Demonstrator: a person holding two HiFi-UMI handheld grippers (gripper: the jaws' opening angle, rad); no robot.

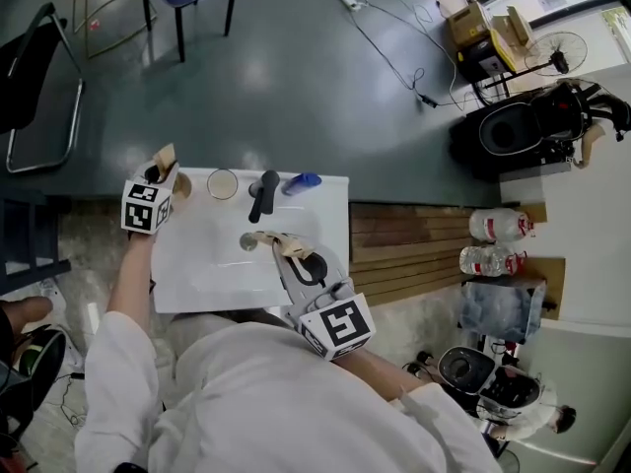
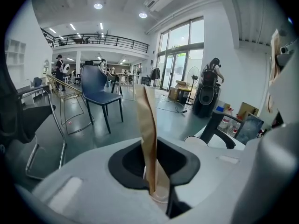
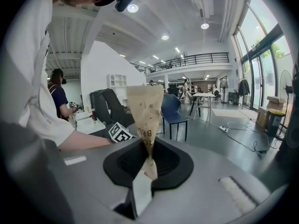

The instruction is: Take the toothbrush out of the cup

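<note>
White washbasin (image 1: 197, 264) carries the cup (image 1: 223, 183) on its back ledge. Seen from above the cup looks empty, with no toothbrush standing in it. Right of the cup, past the black faucet (image 1: 264, 195), lies a blue item (image 1: 303, 181) that may be the toothbrush, though it is too small to tell. The left gripper (image 1: 166, 156) sits just left of the cup, its jaws pressed together on nothing visible. The right gripper (image 1: 258, 236), in front of the cup over the bowl, is likewise closed and empty. The removal seems already done.

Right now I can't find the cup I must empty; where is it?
In the head view, the cup sits on the far rim of the sink, left of centre, between the left gripper and the black faucet.
</note>
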